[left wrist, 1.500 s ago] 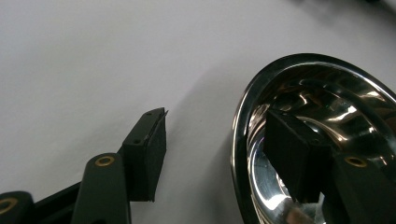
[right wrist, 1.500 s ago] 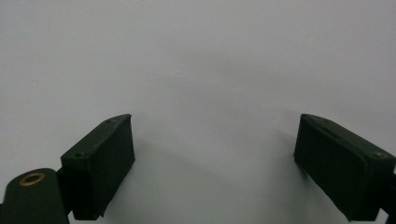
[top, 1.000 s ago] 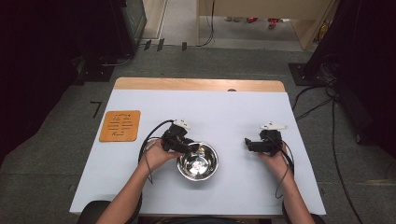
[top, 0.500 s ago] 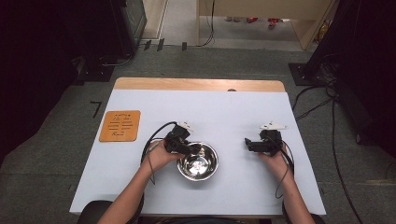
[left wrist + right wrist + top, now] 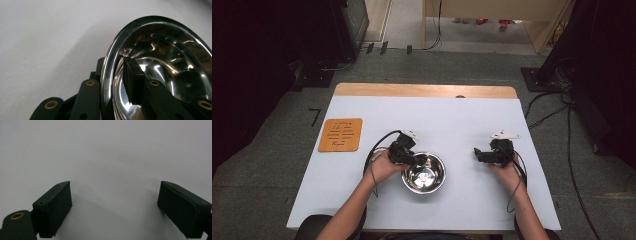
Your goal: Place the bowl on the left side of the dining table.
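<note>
Steel bowl's (image 5: 160, 62) rim sits between the closing left gripper's (image 5: 113, 75) jaws

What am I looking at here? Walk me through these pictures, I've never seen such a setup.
A person sits at a white table and holds a hand-operated two-jaw gripper in each hand. The high view looks down from above the person; the other two come from cameras riding on each gripper. On the table lie a shiny metal bowl and an orange mat off to the left. The left gripper has just been closing its jaws over the bowl's rim, one jaw inside and one outside. The right gripper is open, holding nothing, over bare table.
</note>
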{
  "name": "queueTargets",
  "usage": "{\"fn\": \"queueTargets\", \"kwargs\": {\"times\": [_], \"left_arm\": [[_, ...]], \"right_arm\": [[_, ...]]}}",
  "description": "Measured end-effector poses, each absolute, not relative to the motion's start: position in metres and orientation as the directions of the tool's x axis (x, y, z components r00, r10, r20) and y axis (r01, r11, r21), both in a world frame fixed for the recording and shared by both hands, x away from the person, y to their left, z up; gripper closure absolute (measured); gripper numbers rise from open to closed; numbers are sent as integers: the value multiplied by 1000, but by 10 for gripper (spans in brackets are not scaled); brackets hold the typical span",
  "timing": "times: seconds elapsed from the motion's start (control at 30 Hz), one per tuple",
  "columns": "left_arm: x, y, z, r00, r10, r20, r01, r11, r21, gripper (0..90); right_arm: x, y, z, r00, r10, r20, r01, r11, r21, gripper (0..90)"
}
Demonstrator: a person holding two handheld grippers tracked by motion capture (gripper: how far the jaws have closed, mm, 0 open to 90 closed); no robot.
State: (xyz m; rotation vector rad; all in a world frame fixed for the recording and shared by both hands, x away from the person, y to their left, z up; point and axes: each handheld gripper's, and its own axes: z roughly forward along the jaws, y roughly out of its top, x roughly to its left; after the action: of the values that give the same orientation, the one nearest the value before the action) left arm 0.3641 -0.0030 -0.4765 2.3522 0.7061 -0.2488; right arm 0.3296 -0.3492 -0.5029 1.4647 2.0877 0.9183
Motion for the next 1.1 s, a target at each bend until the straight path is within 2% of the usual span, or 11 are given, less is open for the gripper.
{"fn": "queueTargets", "kwargs": {"times": [0.43,1.1], "left_arm": [[367,5,-471,837,403,-370,547,-643,536,863],[367,5,-468,818,403,-409,571,-650,502,875]], "right_arm": [[330,-349,-503,-353,935,26,652,226,724,115],[330,-349,-503,-352,935,26,652,226,723,115]]}}
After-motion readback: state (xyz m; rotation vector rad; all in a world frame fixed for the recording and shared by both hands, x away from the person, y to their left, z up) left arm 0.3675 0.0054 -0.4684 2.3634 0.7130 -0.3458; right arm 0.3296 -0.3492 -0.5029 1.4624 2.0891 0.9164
